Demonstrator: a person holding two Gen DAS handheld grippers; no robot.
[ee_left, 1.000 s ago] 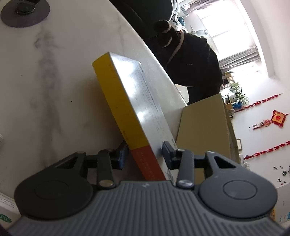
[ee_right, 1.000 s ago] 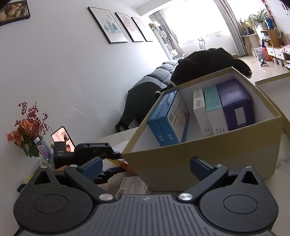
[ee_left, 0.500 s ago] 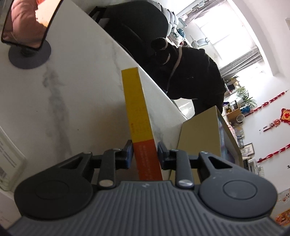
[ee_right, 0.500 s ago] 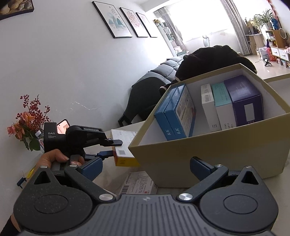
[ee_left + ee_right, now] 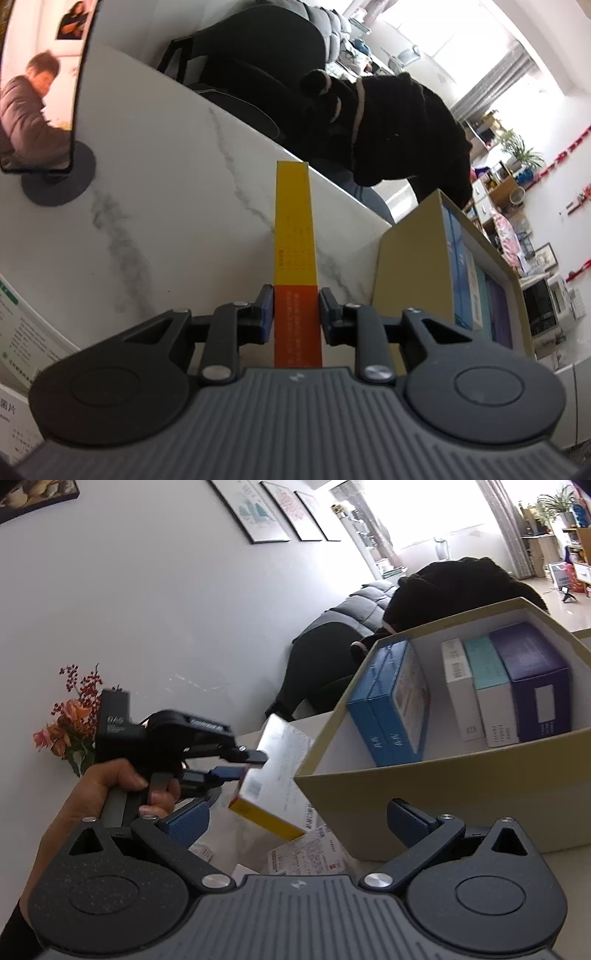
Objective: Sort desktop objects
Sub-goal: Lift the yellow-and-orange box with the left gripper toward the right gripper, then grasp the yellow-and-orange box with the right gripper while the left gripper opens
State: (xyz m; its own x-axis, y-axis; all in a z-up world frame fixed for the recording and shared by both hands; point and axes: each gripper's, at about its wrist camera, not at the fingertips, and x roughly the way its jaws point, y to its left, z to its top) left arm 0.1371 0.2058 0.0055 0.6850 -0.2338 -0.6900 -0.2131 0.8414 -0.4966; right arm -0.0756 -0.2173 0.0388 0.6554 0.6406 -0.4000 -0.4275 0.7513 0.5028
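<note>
The left gripper pinches the yellow box by its orange end, airborne beside the carton, probably for dropping in, while the right gripper waits spread, carton just ahead.

the left wrist view looks close along its fingers at the yellow box, facing the table's far edge. the right wrist view sits lower, facing the wall. both show the cardboard box.
</note>
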